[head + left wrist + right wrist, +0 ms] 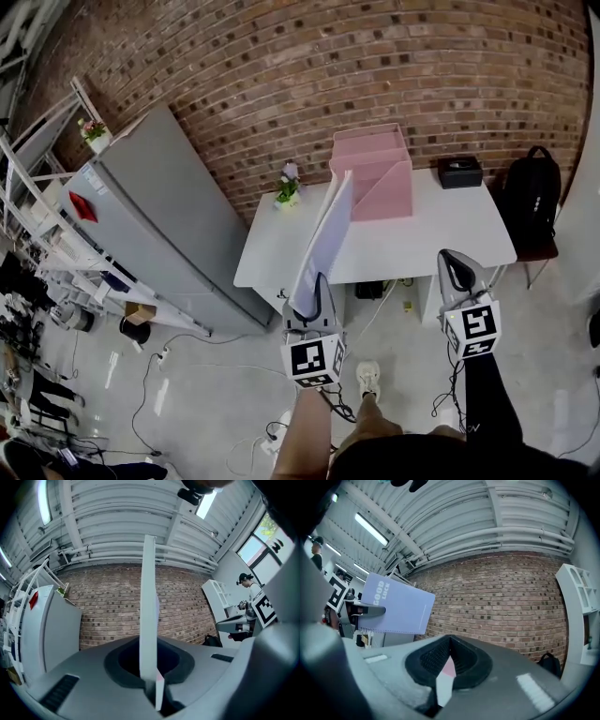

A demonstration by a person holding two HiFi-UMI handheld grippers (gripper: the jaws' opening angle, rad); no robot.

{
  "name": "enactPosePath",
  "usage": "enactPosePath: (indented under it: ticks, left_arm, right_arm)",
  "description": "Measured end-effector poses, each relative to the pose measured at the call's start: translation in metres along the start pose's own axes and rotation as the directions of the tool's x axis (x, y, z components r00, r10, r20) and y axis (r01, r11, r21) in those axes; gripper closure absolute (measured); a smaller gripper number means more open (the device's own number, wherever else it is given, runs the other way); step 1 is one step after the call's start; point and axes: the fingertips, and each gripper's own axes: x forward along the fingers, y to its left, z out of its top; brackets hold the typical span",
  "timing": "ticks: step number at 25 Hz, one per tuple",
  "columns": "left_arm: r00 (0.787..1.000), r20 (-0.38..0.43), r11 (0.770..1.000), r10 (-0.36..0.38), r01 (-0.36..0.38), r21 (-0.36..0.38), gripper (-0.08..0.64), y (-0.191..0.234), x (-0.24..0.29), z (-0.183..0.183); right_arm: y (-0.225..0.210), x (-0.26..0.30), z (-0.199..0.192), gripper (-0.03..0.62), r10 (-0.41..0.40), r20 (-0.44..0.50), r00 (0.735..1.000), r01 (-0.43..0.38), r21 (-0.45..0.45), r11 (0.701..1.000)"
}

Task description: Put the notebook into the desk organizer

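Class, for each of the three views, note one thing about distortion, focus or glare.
Head view: the fisheye lens bends the brick wall into arcs; the light is even. Left gripper view: the notebook is sharp edge-on, the left gripper near the lens is soft, and a ceiling lamp burns white. Right gripper view: dark rounded corners; the notebook's cover print is readable.

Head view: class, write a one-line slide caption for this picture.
Left claw holds the notebook on edge before the pink desk organizer on the white table; right claw empty.
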Motion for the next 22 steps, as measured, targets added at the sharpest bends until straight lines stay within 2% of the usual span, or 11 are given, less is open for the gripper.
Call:
enactPosePath:
  ticks: [9,22]
  left_arm:
    - [0.993,0.063,0.995,-0.101,0.101,0.0,0.525,0.033,0.124,-0.009]
    - [0.98,0.049,0.981,-0.194,0.195,-0.022,0.525,0.081,0.26,-0.034]
  right_arm:
    - [-0.024,0.111,-0.012,0.591,-0.056,-0.014,0.998,0.056,-0.03,0.998]
    - [-0.052,0.234,-0.025,0.591,-0.156,-0.045,0.987,0.155,-0.037,0.987]
